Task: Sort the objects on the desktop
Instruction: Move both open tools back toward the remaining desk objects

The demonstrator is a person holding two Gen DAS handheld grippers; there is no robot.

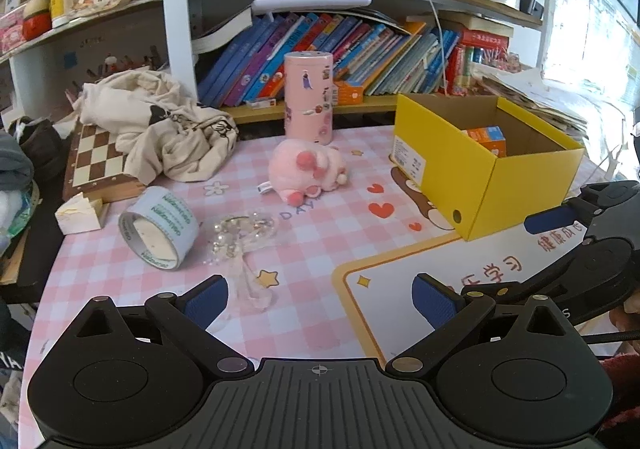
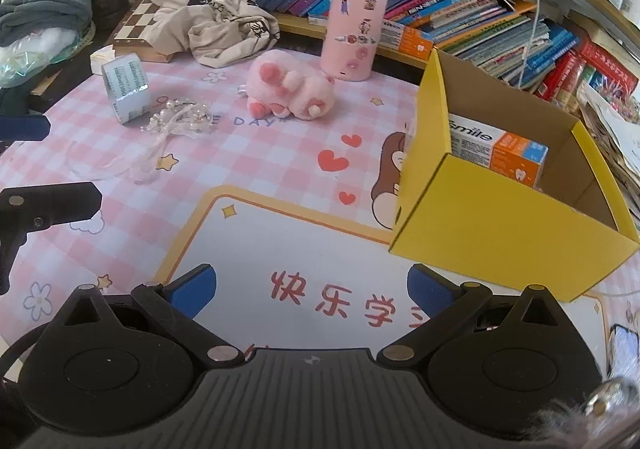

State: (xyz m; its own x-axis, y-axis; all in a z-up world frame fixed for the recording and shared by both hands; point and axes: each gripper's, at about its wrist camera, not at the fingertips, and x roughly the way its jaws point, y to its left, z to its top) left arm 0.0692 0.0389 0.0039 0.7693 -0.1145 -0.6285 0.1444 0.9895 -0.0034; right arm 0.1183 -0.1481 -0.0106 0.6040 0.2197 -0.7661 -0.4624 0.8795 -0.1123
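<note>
On the pink checked desk (image 1: 320,233), the open yellow cardboard box (image 2: 500,221) stands at the right, its near wall hiding most of the orange-and-white carton (image 2: 500,149) inside; only the right wrist view shows the carton's print. The pink cylindrical tin (image 1: 308,95) stands behind the pink plush toy (image 1: 306,171). The grey tape roll (image 1: 160,227) and clear beaded string (image 1: 244,233) lie left. Both the left tool (image 1: 320,299) and right tool (image 2: 312,287) hang released, empty, over bare mat.
</note>
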